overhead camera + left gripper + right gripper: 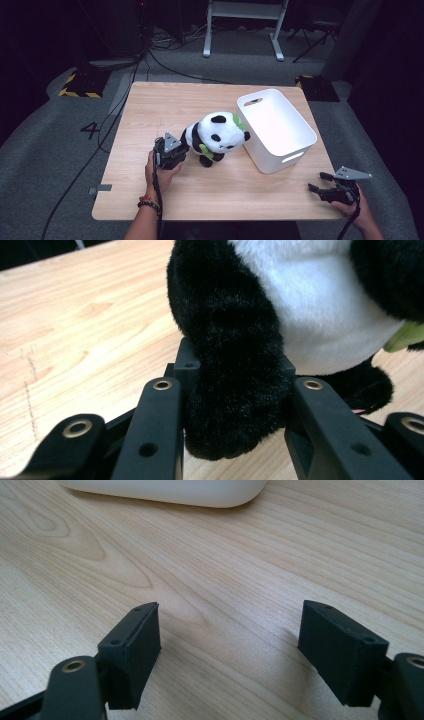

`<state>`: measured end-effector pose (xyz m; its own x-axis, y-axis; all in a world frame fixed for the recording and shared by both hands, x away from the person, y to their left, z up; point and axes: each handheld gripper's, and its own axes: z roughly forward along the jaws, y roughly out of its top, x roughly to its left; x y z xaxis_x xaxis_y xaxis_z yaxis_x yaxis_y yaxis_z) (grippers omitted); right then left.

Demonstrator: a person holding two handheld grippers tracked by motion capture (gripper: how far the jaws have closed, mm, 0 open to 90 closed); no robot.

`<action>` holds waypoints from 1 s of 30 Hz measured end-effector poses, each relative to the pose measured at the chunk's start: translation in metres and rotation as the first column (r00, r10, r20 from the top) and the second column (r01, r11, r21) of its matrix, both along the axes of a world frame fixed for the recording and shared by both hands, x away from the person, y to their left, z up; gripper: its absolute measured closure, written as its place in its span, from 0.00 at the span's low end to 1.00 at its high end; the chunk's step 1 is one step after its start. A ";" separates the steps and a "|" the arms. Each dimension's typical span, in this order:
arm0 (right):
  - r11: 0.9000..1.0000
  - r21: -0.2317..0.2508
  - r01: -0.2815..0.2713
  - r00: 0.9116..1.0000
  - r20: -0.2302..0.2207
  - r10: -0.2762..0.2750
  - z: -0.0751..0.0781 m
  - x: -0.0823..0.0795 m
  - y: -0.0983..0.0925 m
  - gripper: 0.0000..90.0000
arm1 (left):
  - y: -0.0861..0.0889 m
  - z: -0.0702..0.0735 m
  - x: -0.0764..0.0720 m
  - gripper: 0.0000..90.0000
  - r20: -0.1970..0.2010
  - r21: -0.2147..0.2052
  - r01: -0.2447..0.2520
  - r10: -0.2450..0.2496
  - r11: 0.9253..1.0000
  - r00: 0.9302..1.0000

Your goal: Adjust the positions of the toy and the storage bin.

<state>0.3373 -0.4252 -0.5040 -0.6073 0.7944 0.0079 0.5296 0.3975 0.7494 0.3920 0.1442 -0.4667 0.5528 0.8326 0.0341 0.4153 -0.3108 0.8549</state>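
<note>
The plush panda sits mid-counter, just left of the white bin. The left tool is clenched on its black limb. The right tool rests released, well apart at the counter's right edge.

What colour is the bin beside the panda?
Plain white bin, clearest in the high view.

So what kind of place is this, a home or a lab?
Most likely a lab or recording studio: a lone wooden table on grey carpet, hazard-striped floor tape, loose cables, dark surroundings.
</note>
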 end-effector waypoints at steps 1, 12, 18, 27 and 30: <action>1.000 0.000 0.000 1.000 0.000 0.000 0.000 0.000 0.000 0.28 | 0.000 0.000 0.000 0.77 0.000 0.000 0.000 0.000 1.000 1.000; 1.000 0.002 -0.001 1.000 0.002 0.001 0.000 0.000 -0.001 0.28 | 0.001 0.008 0.002 0.76 0.025 -0.053 -0.003 0.004 0.999 1.000; 1.000 0.003 -0.003 1.000 0.003 0.003 0.000 0.001 -0.001 0.28 | -0.005 0.016 0.005 0.76 0.040 -0.088 0.003 0.000 0.996 0.999; 1.000 -0.001 -0.005 1.000 0.006 0.005 0.000 0.001 -0.001 0.28 | -0.010 0.025 0.008 0.76 0.055 -0.093 0.012 -0.007 0.996 0.998; 1.000 -0.001 -0.005 1.000 0.006 0.005 0.000 0.001 -0.001 0.28 | -0.010 0.025 0.010 0.76 0.066 -0.089 0.016 -0.011 0.996 0.998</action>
